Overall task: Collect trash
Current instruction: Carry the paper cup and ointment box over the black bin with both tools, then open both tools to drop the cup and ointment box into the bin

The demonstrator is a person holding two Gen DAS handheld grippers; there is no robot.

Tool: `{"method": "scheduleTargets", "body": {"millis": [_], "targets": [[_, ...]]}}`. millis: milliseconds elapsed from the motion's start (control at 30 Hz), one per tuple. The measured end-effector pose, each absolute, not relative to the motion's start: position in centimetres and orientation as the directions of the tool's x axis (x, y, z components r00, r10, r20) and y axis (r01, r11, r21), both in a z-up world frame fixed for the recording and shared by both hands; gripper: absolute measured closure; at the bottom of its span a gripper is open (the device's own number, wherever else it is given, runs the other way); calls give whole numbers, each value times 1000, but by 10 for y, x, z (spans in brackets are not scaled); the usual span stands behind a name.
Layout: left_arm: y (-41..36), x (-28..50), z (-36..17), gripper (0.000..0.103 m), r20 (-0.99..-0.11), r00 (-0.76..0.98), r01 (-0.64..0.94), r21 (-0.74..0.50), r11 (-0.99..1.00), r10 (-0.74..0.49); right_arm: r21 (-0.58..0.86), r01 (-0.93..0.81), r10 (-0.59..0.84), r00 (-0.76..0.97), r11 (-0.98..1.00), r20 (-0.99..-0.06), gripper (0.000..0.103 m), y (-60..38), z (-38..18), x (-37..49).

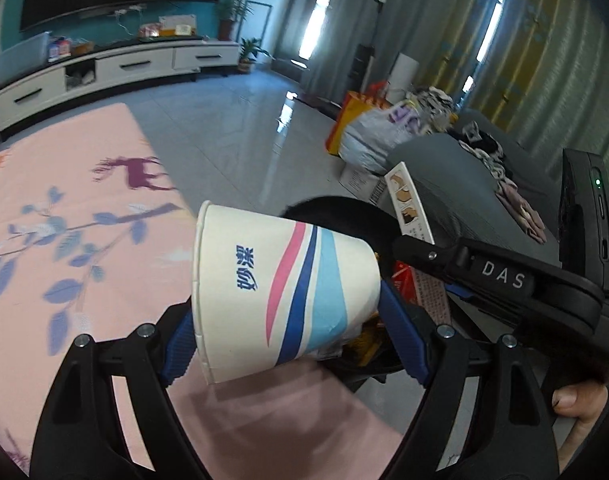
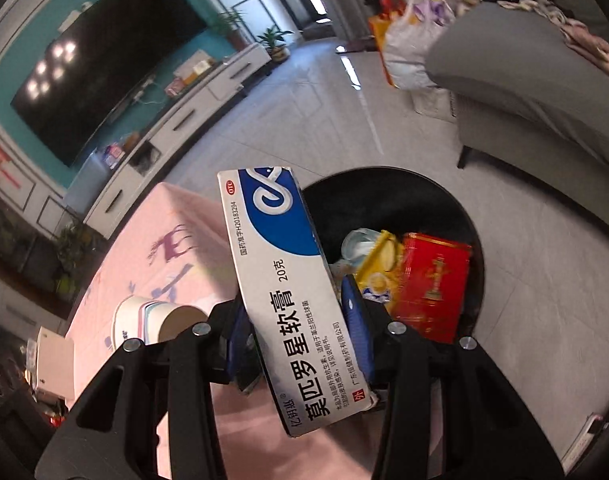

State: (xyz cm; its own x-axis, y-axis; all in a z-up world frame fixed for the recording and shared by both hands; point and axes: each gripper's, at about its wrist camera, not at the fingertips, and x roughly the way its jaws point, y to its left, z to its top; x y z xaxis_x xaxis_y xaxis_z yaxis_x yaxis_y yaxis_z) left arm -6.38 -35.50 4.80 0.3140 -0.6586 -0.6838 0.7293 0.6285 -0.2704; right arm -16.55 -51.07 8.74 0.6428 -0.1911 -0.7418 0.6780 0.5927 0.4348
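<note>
Right wrist view: we have the right gripper (image 2: pixel 300 340) clamped on a box (image 2: pixel 288 292), its blue pads pressing the long sides while the box stands up out of the jaws and leans a little to the left. Just beyond and to the right of the fingers lies the bin (image 2: pixel 470 216), a dark round tub already holding a red carton (image 2: pixel 432 284) and yellow wrappers. In the left wrist view we have the left gripper (image 1: pixel 286 320) clamped on a cup (image 1: pixel 280 296), held on its side with the rim towards the left finger and the base towards the right one; the bin shows only as a dark edge behind the cup and under the other gripper's arm. The pink table (image 1: pixel 64 216) sits below and to the left of both grippers.

We judge the step to be the carry to the bin, both pieces in hand. To do it well, we should bring each gripper fully over the opening before letting go, since the box now hangs over the near rim, not the middle. We should tip the box's free end down into the tub so it slides in and does not catch the rim. The cup is light and round: if we let it go over the table edge it would likely roll, so we should release it low, over the trash already inside. We should keep the two grippers apart, one dropping ahead of the other
</note>
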Motion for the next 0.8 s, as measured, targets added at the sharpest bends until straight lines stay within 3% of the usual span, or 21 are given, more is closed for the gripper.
{"method": "scheduleTargets", "body": {"millis": [233,300,367,533,800], "targets": [[-389,-65,29,21,-706,250,746,-296,597,-662,473,703,-176,638,531,-750,58,-516,77,-192],[-396,-68,26,20,-706,238,749,-304,589,-667,486,701,-165,642,521,-748,52,-519,76,-193],[-399,-71,25,13,-706,233,754,-304,583,-669,503,697,-165,654,510,-739,40,-518,78,-198],[-401,-77,34,3,-699,240,763,-294,576,-674,511,694,-195,670,507,-716,31,-516,91,-208],[-393,-98,63,3,-687,307,802,-185,567,-658,487,718,-281,664,497,-693,21,-515,111,-230]]}}
